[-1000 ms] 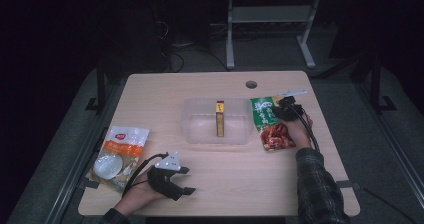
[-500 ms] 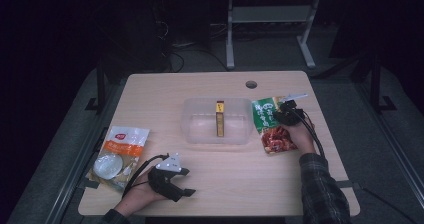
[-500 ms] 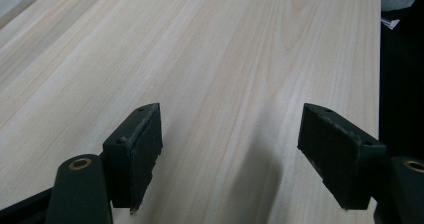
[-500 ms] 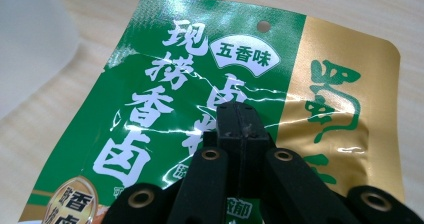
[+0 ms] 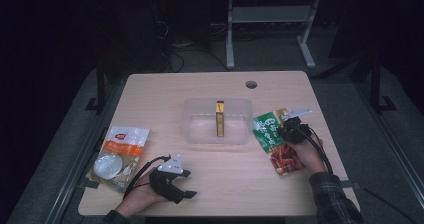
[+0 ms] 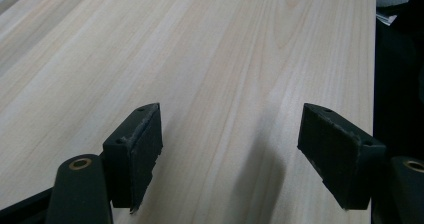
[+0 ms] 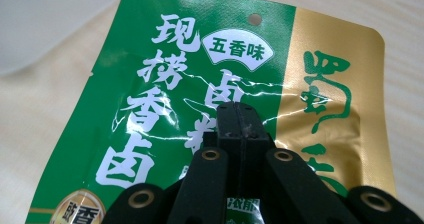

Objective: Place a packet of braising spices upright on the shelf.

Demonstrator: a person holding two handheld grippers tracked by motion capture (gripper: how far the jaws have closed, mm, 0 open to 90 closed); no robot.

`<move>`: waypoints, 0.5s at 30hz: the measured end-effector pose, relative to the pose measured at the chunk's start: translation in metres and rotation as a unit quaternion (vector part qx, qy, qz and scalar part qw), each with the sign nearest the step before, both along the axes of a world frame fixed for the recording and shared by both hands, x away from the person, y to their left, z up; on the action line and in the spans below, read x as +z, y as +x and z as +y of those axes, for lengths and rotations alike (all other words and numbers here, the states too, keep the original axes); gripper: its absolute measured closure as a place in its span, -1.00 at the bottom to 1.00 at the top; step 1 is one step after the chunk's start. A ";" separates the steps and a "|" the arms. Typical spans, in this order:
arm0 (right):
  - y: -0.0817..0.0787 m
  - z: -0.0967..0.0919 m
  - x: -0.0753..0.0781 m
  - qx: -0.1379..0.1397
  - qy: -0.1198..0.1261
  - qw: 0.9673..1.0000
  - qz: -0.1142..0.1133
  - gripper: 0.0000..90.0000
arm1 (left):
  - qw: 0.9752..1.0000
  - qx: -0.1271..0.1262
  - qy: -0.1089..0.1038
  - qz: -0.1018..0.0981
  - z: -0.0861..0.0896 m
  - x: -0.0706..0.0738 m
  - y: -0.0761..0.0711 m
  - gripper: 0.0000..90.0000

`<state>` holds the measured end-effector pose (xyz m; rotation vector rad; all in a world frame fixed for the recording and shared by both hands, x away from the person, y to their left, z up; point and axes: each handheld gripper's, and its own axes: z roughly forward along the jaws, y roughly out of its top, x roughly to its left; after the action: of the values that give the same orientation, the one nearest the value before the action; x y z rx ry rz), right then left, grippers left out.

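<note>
A clear tub (image 5: 200,129) (gold box (image 5: 220,118) inside) and white-orange pouch (image 5: 119,151).

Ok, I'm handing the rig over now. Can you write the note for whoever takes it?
Right gripper: jaws shut on the green snack pouch, which lies right of the clear tub.
Left gripper: jaws open, nothing between them, over bare table near the front edge.
In the tub: one yellow bar.
Orange pouch lies at front left, untouched.
Likely left: get the green pouch into the tub, then perhaps the orange one.
</note>
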<state>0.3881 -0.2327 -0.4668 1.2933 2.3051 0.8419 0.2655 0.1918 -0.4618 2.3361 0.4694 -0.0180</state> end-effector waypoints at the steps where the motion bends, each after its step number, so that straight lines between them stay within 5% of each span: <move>1: -0.003 -0.001 0.000 0.001 0.001 1.000 0.002 1.00 | 1.000 0.000 0.003 0.001 -0.001 0.000 0.000 -0.44; 6: -0.009 -0.010 0.005 0.007 -0.020 1.000 -0.007 1.00 | 1.000 -0.002 0.001 -0.001 -0.001 0.001 0.000 -0.44; 8: -0.010 -0.033 0.012 -0.013 -0.025 1.000 -0.010 1.00 | 1.000 -0.001 0.000 0.001 0.000 0.001 0.001 -0.44; 15: -0.028 -0.072 0.008 -0.030 -0.028 0.999 0.016 1.00 | 1.000 0.003 0.003 0.002 0.001 0.001 0.003 -0.44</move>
<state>0.3597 -0.3045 -0.4588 1.3532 2.2864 0.7360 0.2686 0.1932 -0.4611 2.3404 0.4784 -0.0180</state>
